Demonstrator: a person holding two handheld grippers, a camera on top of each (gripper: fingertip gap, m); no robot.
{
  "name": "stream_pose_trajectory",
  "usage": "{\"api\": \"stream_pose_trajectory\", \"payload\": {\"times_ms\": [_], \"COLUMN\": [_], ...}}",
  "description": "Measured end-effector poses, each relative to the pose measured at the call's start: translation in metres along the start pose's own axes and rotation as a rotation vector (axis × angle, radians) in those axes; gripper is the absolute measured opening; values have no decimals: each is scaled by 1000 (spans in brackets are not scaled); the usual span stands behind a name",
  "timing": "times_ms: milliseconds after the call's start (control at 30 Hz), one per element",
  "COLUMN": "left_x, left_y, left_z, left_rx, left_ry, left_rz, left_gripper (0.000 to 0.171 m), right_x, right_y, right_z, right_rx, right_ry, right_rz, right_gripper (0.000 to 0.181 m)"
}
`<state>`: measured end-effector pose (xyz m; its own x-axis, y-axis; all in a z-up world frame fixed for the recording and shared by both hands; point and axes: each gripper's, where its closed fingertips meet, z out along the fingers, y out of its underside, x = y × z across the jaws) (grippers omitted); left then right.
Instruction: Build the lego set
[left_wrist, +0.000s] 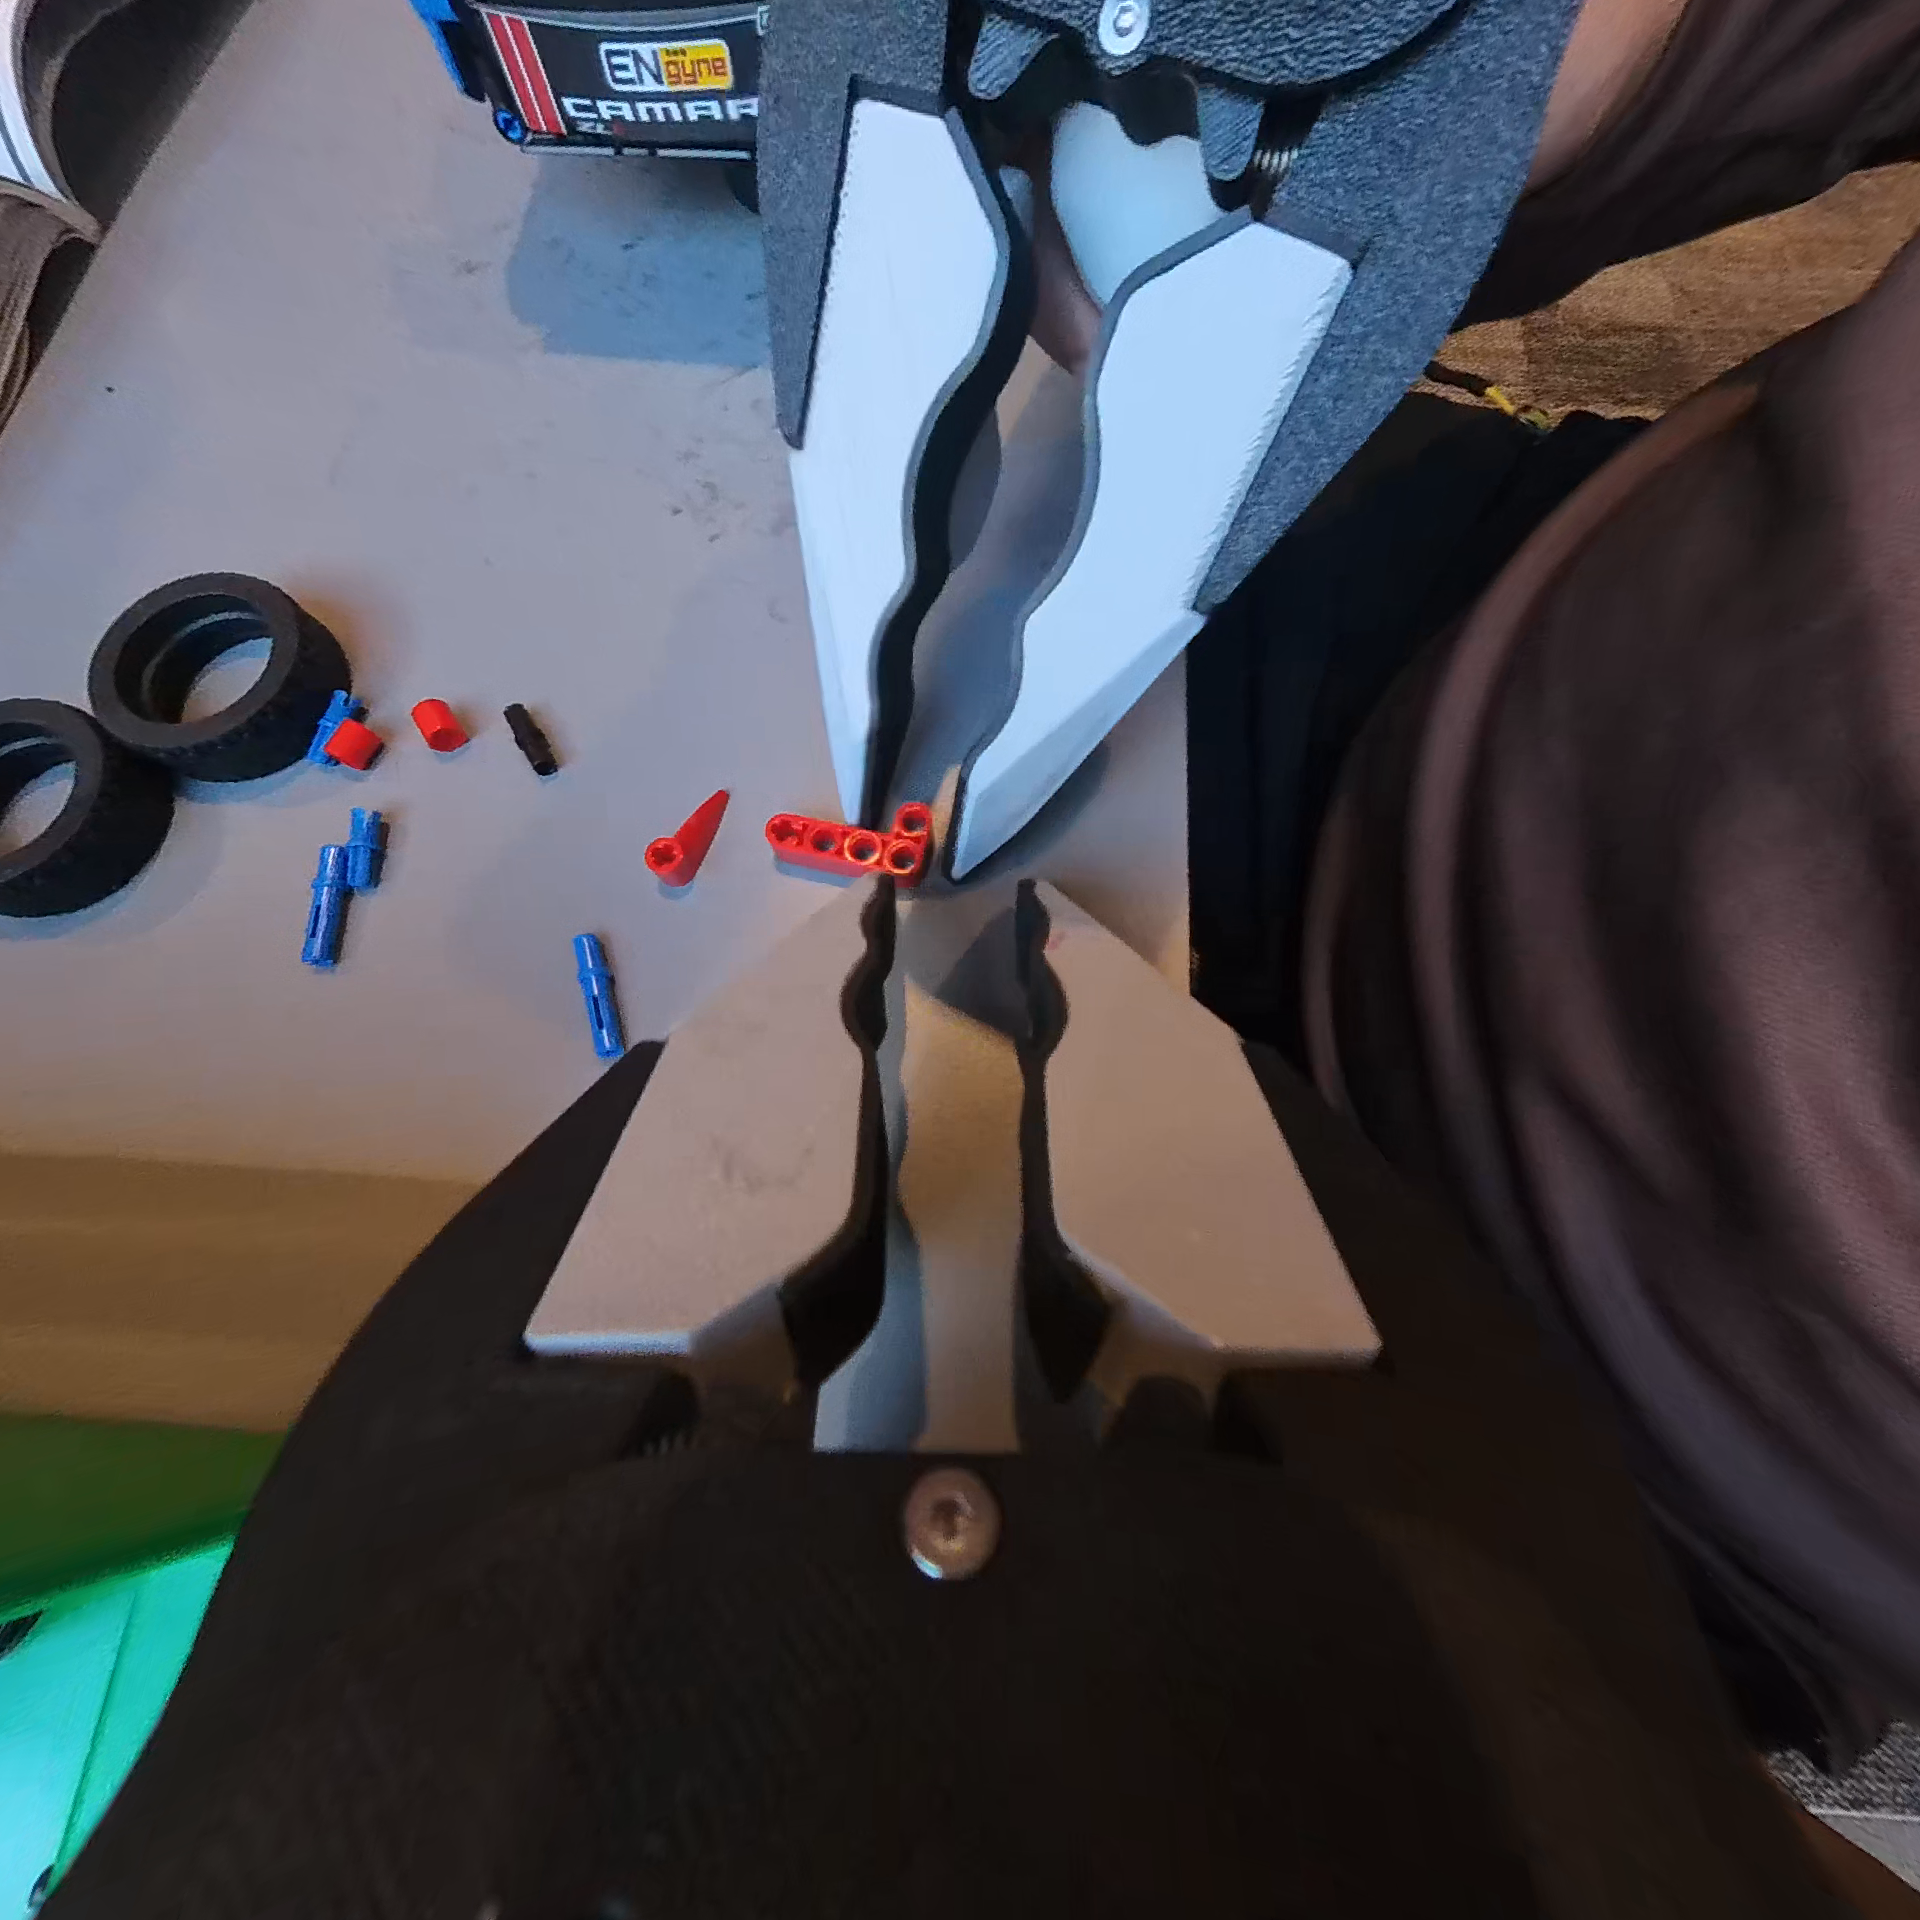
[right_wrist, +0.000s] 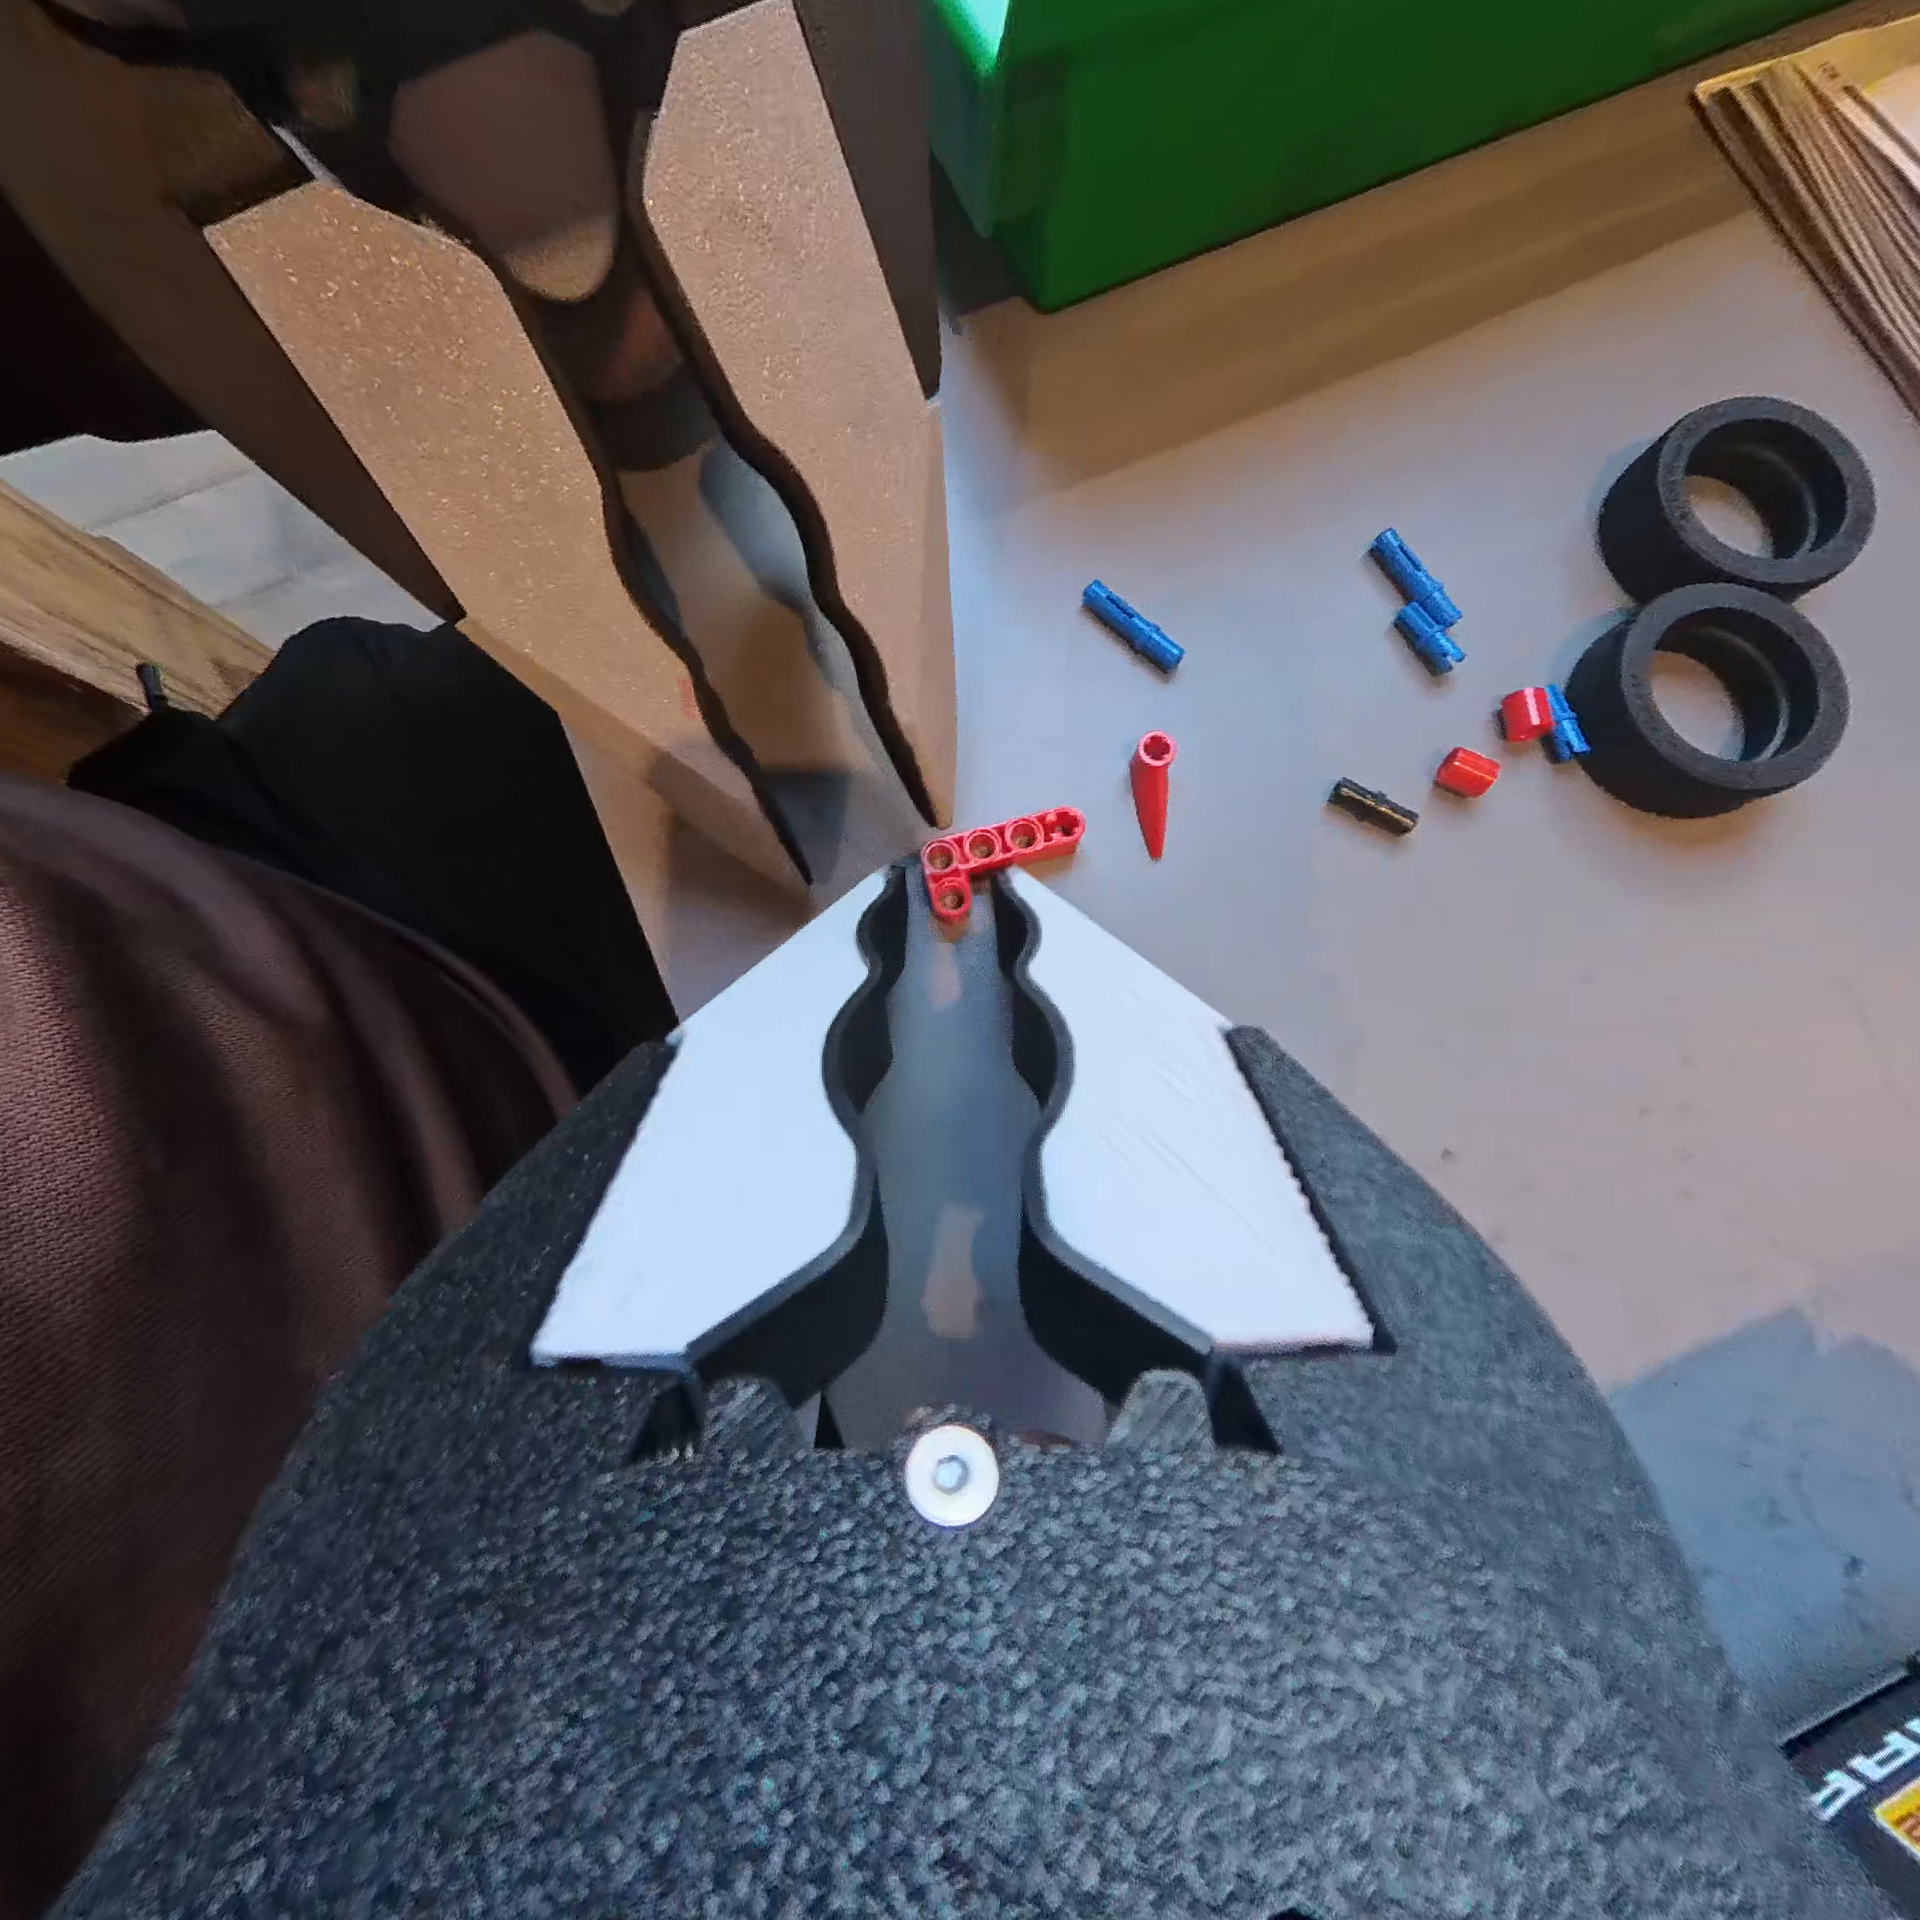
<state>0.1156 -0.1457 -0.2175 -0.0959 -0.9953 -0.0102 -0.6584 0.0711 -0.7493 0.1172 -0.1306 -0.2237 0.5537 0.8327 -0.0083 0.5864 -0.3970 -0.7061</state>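
Note:
A red L-shaped beam (left_wrist: 831, 840) lies flat on the grey table (left_wrist: 468, 436), also seen in the right wrist view (right_wrist: 1003, 840). My right gripper (right_wrist: 948, 881) comes in from the far side in the left wrist view (left_wrist: 912, 844). Its jaws stand narrowly apart around the beam's short arm, with small gaps on both sides. My left gripper (left_wrist: 956, 899) is open a little and empty. It faces the right gripper, and in the right wrist view (right_wrist: 878, 844) one tip is next to the beam's corner.
Loose parts lie beside the beam: a red cone (left_wrist: 686, 842), blue pins (left_wrist: 597, 997), small red pieces (left_wrist: 438, 724), a black pin (left_wrist: 530, 740) and two black tyres (left_wrist: 291, 727). A stickered car model (left_wrist: 623, 83), a green box (right_wrist: 1247, 156) and a person's brown clothing (left_wrist: 1610, 1039) border the area. The grippers are tip to tip, or close to it.

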Motion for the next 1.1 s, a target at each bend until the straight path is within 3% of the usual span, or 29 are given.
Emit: {"api": "stream_pose_trajectory", "payload": {"times_ms": [267,367,567,767,833,1100], "left_x": [-4,-11,-19,-22,-24,-34], "left_y": [-6,-11,-20,-20,-20,-19], "left_z": [-5,-12,-23,-24,-25,-27], "left_rx": [51,110,197,194,202,197], "left_ry": [-28,-53,-102,-154,-170,-248], "left_rz": [-15,-46,-67,-33,-30,-25], "left_gripper": [23,27,29,31,31,31], "right_x": [-1,0,-6,-7,-8,-12], "right_y": [8,10,6,5,1,-2], "right_z": [-9,-13,-18,-11,-14,-18], "right_rx": [-15,4,107,145,181,231], "right_ry": [-10,0,34,73,78,-5], "right_rz": [-46,-32,-24,-67,-72,-16], "right_gripper": [10,21,25,31,42,39]}}
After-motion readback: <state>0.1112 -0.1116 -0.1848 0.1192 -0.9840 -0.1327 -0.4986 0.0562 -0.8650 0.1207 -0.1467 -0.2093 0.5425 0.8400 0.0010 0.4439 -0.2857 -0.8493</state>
